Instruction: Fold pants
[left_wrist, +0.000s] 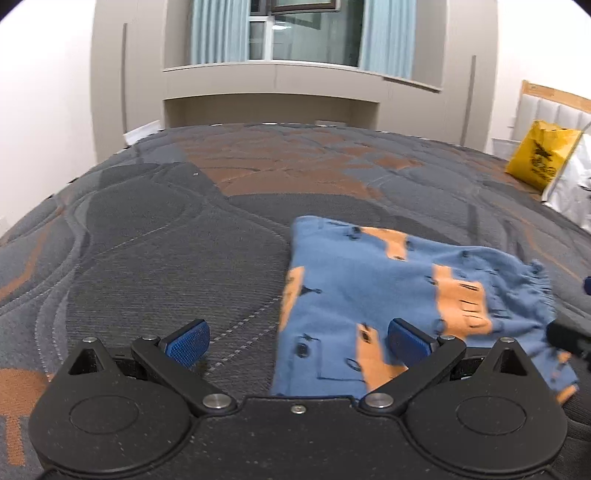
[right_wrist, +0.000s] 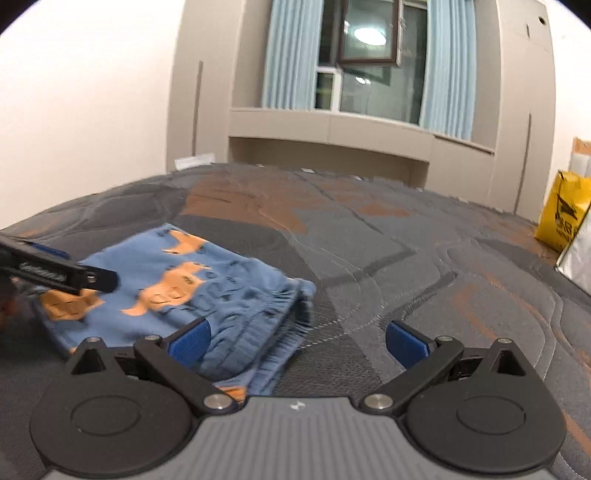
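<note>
Left gripper (left_wrist: 298, 343): jaws spread wide, nothing between them; hovers low at the near left edge of the pants, one blue pad (left_wrist: 408, 341) over the cloth, the other over bare mattress.

Right gripper (right_wrist: 297, 343): jaws likewise spread, empty; poised at the waistband end, its left pad (right_wrist: 190, 345) above the gathered elastic, its right pad over the quilting.

Pants (left_wrist: 388, 291): blue with orange animal print, lying as a compact folded bundle on the mattress (left_wrist: 166, 240), toward its near side. Elastic waistband (right_wrist: 258, 321) faces the right gripper and shows several stacked layers. The fold appears largely complete, though both views are motion-blurred and the bundle's edges are hard to read.

Yellow bag (left_wrist: 539, 158): at the far right of the bed, beside a pale bag; well apart from the work.

Risks:
- Snagging. A spread pad passing low over the bundle could catch the top layer and drag it open. Cause: either gripper moving sideways without lifting first.
- Partial pinch. Closing on the waistband may take only the upper layers, so a lift would let the lower ones slide out.
- Collision. Both grippers are close over one small bundle; crossing paths could knock it askew.
- Slip. Quilted fabric beneath may let the whole bundle shift when pressed.
</note>
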